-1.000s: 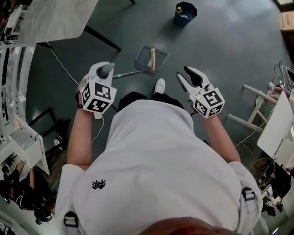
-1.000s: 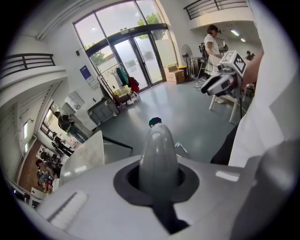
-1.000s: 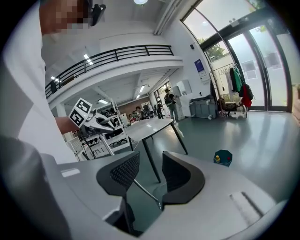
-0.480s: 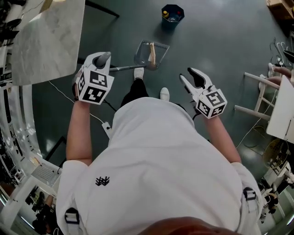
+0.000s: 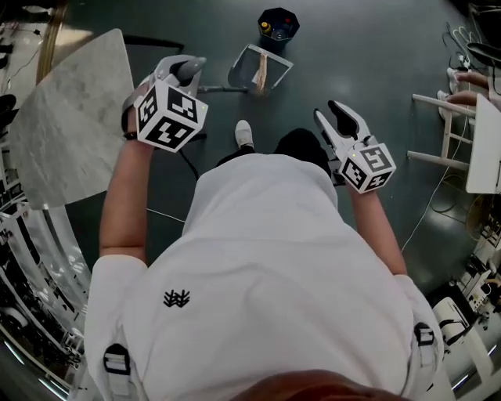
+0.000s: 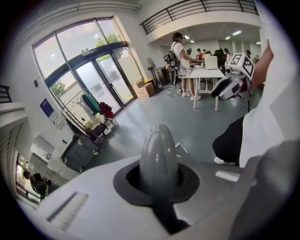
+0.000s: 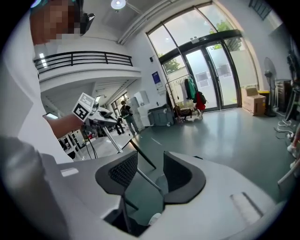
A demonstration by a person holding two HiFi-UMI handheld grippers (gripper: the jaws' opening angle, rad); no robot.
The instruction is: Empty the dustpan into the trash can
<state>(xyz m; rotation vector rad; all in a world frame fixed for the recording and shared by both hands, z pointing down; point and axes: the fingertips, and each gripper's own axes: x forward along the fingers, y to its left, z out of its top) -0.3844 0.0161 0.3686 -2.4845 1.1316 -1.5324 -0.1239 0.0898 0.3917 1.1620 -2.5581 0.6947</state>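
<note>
Dustpan (image 5: 249, 69) nearer trash can (image 5: 290, 29); L tool (image 5: 191, 70) grips handle (image 5: 217, 88); R tool (image 5: 328, 113) just opened wide, empty.

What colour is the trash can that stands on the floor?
Dark blue. The head view shows the trash can best.

Dark grey-green floor, sparsely set

The smooth floor (image 5: 376, 55) carries a dark trash can (image 5: 278, 23) at the top of the head view, a marble-topped table (image 5: 70, 133) at left, a white frame (image 5: 438, 125) at right and the person's white shoe (image 5: 244, 133). Whether the dustpan (image 5: 258, 69) touches it cannot be told.
</note>
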